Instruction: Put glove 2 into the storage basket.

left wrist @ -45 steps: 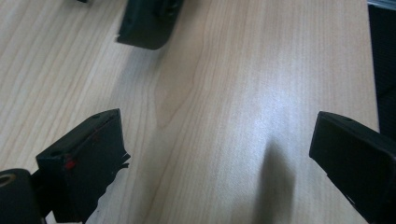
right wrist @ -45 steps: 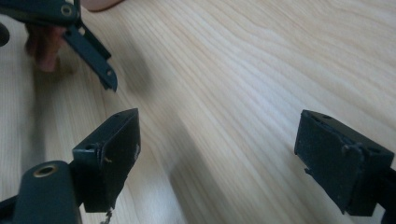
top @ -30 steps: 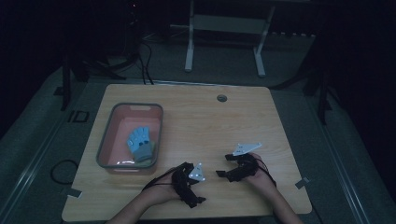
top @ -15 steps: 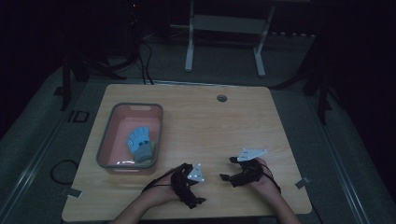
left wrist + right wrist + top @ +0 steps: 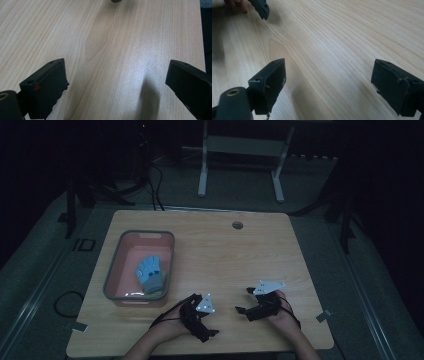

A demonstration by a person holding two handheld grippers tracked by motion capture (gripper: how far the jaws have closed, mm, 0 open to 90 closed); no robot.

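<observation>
1. Two grippers sit low in the high view: the left gripper (image 5: 207, 332) at lower centre-left and the right gripper (image 5: 244, 301) at lower centre-right, both over bare wood of the table (image 5: 240, 255). The nearest thing, a blue glove (image 5: 150, 274), lies inside the pink bin (image 5: 113, 272) at the left of the frame, well apart from both. Pale letters reading "ID" show on the floor mat (image 5: 50, 265) left of the table; the surroundings are too dark to make out, and the forearms are cut off by the bottom edge.
2. Left gripper view: the left gripper (image 5: 115, 82) has its jaws wide apart with only wood grain between them. A dark tip at the top edge is cut off.
3. Right gripper view: the right gripper (image 5: 328, 82) likewise has its jaws spread, nothing held. In the upper left corner a black jaw and blurred fingertips (image 5: 237, 5) are partly cut off. No writing is readable.
</observation>
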